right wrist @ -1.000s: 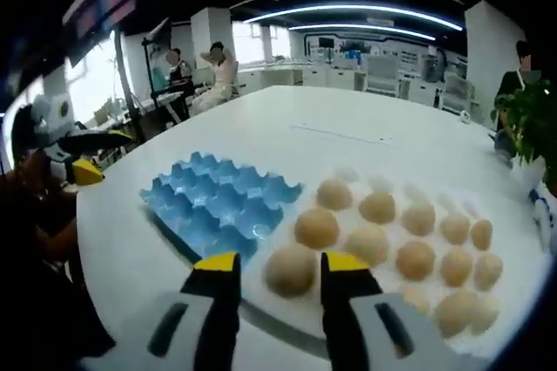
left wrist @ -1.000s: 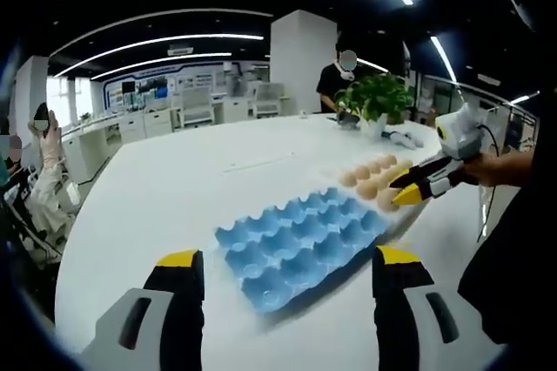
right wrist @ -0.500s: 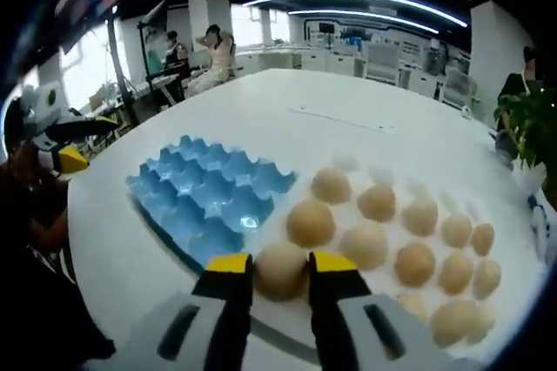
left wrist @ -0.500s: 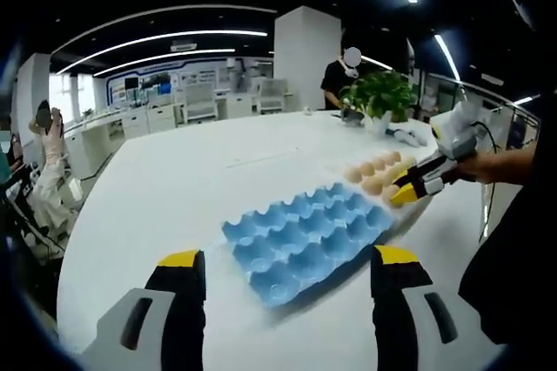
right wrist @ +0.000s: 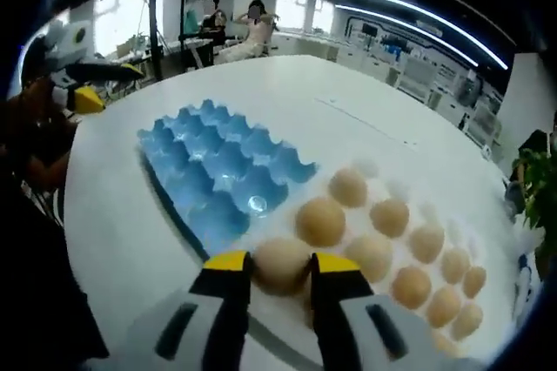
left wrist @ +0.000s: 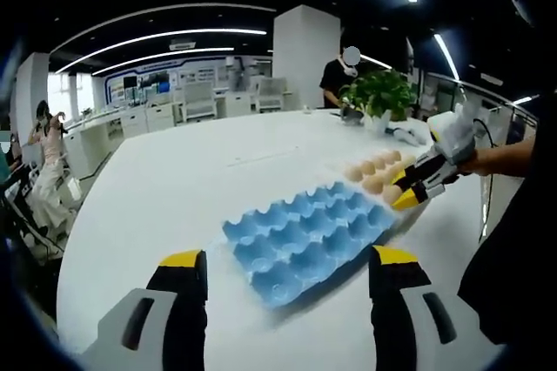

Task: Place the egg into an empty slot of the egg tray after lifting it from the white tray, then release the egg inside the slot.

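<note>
beside the blue egg tray point(right wrist: 222, 179), right gripper point(right wrist: 280, 264) grips an egg point(right wrist: 280, 262).

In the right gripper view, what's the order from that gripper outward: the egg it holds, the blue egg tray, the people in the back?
1. Egg, between the right gripper's tips.
2. Blue egg tray, up-left on the table.
3. People, far behind the table.

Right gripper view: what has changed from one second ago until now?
The right gripper came down onto the nearest beige egg and shut its yellow-tipped jaws on it; a second ago they were open with the egg lying between them. The blue moulded egg tray remains empty, the other eggs lie where they were, and the left gripper remains open.
</note>
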